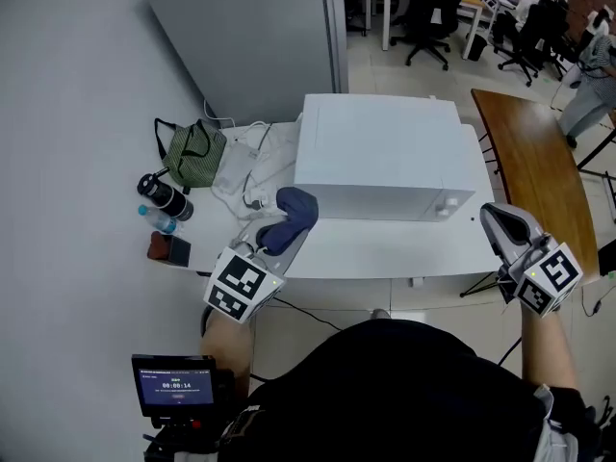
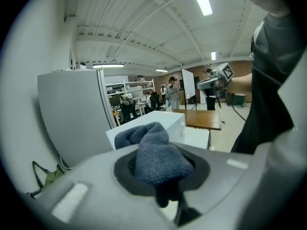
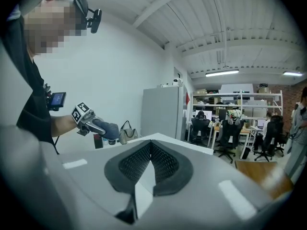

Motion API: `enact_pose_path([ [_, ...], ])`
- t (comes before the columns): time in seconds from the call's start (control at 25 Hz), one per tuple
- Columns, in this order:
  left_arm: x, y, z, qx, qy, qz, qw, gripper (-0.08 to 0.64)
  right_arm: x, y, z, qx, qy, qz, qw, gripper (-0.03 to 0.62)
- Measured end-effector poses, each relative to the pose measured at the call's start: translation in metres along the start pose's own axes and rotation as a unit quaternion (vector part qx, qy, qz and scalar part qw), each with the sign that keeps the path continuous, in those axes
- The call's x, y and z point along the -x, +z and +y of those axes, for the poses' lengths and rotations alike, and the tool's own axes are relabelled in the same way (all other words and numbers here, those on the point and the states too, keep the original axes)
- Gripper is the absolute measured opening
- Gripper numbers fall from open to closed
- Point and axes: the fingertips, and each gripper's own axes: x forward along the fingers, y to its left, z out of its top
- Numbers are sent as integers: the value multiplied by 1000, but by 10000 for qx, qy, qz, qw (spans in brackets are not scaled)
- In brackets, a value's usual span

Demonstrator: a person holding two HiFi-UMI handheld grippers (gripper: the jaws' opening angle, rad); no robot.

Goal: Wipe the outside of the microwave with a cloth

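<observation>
The white microwave [image 1: 385,157] stands on a white table [image 1: 385,253], its front towards me. My left gripper [image 1: 282,231] is shut on a dark blue cloth [image 1: 295,212], held just off the microwave's front left corner. In the left gripper view the cloth [image 2: 158,155] bulges from between the jaws, with the microwave [image 2: 156,123] behind it. My right gripper [image 1: 493,216] hovers beside the microwave's front right corner, shut and empty. In the right gripper view its pads [image 3: 165,159] meet at the tip, and the left gripper [image 3: 103,127] with the cloth [image 3: 110,130] shows at the left.
Left of the microwave lie a green bag [image 1: 195,154], white cables [image 1: 252,176], a black flask [image 1: 166,195], a water bottle [image 1: 159,221] and a small brown box [image 1: 168,249]. A grey cabinet [image 1: 250,37] stands behind. A wooden table [image 1: 534,176] is at the right, office chairs [image 1: 428,17] beyond.
</observation>
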Motion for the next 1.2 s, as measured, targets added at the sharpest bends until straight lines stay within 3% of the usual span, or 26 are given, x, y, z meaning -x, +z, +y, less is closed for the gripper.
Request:
enact_pose_path([
  [0.16,-9,16,-27,68,-210,-117,9997,60,18,-12,0,-71,30,-7,10000,5],
  [0.28,-42,38,-62,-247,-464,-43,9986,60,39,-23,-33,-205,-41,-183,9996,5],
  [0.44,-119,82,-96,-633,-645,186,9957,60,65,-43,-102,-208,53,-352,9992,5],
  [0.6,-224,133,-111,-784,-650,469,9937,60,80,-68,-200,-375,320,-489,9976,5],
  [0.72,-295,157,-96,-1313,-746,1098,9824,60,75,-74,-255,-432,622,-623,9952,5],
  [0.88,-380,175,-69,-2282,-1065,2032,9462,60,77,-83,-308,-392,730,-865,9928,5],
  [1.0,-437,176,-44,-2750,-1323,2801,9102,60,81,-97,-336,-514,687,-1010,9912,5],
  [1.08,-467,165,-28,-2985,-1544,3434,8770,60,85,-112,-343,-778,649,-997,9898,5],
  [1.2,-502,139,-11,-3180,-1891,4418,8173,60,96,-136,-352,-1293,510,-839,9867,5],
])
